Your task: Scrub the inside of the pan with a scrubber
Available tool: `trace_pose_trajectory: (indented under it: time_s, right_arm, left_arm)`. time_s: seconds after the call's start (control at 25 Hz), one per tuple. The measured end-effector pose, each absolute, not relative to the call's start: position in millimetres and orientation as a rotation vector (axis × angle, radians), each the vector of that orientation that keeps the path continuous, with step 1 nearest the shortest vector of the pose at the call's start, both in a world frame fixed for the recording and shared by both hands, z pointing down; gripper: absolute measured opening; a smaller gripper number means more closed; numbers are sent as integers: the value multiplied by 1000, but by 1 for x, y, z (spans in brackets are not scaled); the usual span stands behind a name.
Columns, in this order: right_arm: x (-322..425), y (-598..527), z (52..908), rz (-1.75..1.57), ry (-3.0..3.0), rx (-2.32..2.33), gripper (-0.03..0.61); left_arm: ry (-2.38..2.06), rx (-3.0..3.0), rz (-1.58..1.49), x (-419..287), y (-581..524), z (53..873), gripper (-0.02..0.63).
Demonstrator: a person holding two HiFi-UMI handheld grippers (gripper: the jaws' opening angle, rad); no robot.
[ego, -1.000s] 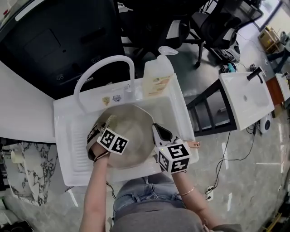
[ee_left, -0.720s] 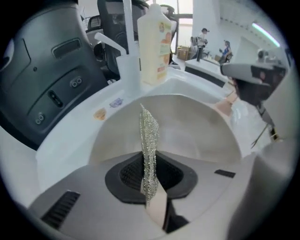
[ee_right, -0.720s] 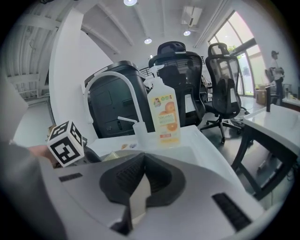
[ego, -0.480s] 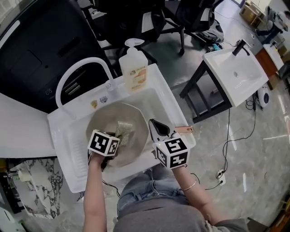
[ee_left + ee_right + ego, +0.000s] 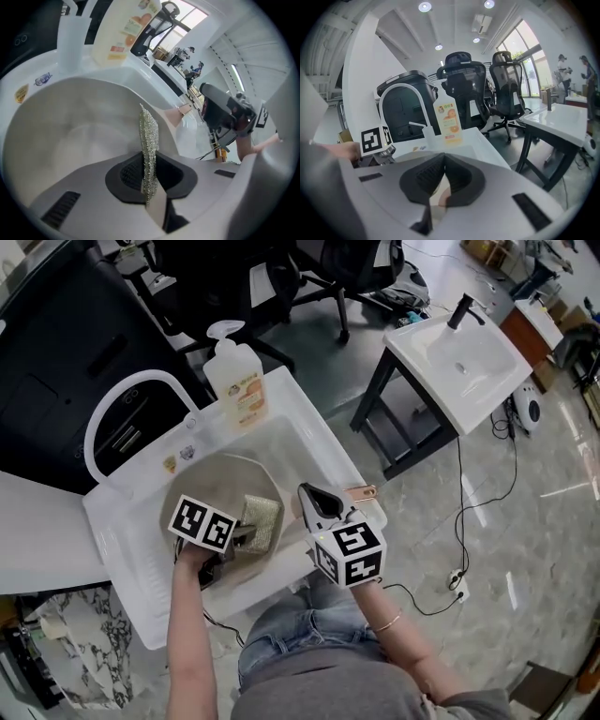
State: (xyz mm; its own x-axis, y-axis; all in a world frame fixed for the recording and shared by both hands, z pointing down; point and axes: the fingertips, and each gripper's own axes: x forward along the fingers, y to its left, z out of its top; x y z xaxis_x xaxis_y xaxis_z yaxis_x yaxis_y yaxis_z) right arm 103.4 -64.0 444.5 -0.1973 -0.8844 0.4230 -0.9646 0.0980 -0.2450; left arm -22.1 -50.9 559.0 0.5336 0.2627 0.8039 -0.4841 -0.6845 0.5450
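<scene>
Two claws, both closed on something. My left claw (image 5: 234, 540) grips one scrubber (image 5: 261, 521), held over the right inner part of the pan (image 5: 202, 479). My right claw (image 5: 312, 495) is clamped on the handle (image 5: 364, 491), whose copper-coloured end juts past it over the sink (image 5: 319, 451) rim.

Views compared:
- Head view: the whole layout, with the pan lying in the sink and a claw at either side of it.
- Left gripper view: the scrubber stands edge-on between the jaws, a thin glittering strip, with the pan's pale inside behind it. My right claw (image 5: 220, 112) shows across the pan, at the handle.
- Right gripper view: only a tan sliver of the handle shows, squeezed between the jaws. The soap bottle (image 5: 449, 119) and faucet (image 5: 401, 93) stand beyond.

Hard to make out:
- I cannot tell whether the scrubber touches the pan's floor.
- My left hand and its marker cube cover the pan's near edge in the head view.
- My right claw's body blocks the pan from its own camera.

Count: one pan, one scrubber, one soap bottle, one arched faucet, two sinks, the second (image 5: 459, 357) on a dark stand well apart to the right, and two office chairs (image 5: 464, 84).
</scene>
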Motion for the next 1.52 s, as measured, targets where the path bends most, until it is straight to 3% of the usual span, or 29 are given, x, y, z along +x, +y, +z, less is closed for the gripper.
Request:
trace_pose_trajectory:
  time_s: [0.96,1.52]
  right_arm:
    - [53,-106,442,663,-2322,1620,11]
    - [16,-131,449,661,-2379,1465,11]
  left_arm:
    - [-167,1799,2035,-107,-41,617,57]
    - [-272,1746,2261,-156,-68,619,58]
